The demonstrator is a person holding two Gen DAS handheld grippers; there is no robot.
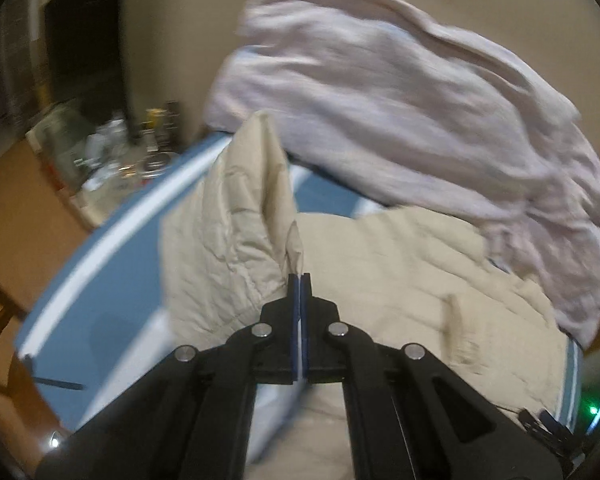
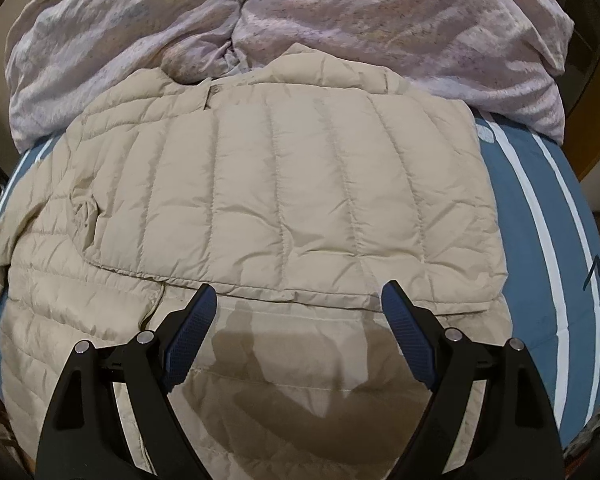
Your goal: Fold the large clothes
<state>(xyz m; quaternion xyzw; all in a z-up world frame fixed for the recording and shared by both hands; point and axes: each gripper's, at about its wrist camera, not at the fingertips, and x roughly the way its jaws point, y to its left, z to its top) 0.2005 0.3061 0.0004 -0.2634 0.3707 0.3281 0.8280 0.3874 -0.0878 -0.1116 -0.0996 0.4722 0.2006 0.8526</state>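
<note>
Left gripper (image 1: 299, 280): jaws are pressed together on a thin fold of the jacket (image 2: 284, 200); the pinched part, apparently a sleeve or side flap, is raised in a peak above the rest of the garment. The left wrist view is smeared, so detail is limited.

Jacket position: the beige quilted jacket is spread on the blue bed (image 2: 540, 208), with its collar end against the quilt (image 2: 340, 20) at the far side.

Work done: in the right wrist view one quilted panel is seen already laid across the body, its hem running straight across just beyond the right fingertips. A first side fold is judged complete.

Work left: the left-hand part is judged mid-fold and is not yet laid down. A lengthwise fold is still to be made. Progress is judged under halfway.

Right gripper (image 2: 298, 292): fingers are held wide apart with nothing between them; it is poised above the near part of the jacket, its shadow cast on the fabric.

Edges, left: bare bed with a white stripe (image 1: 112, 240) is seen left of the jacket; past the bed edge, a cluttered shelf (image 1: 112, 152) lies near.

Edges, far: the quilt is touching and partly overlapping the collar; no spare room is available there.

Edges, right: a strip of blue bed is left free beside the folded panel before the bed edge.

Room: ample above the jacket; inward folding is judged the safest path.
</note>
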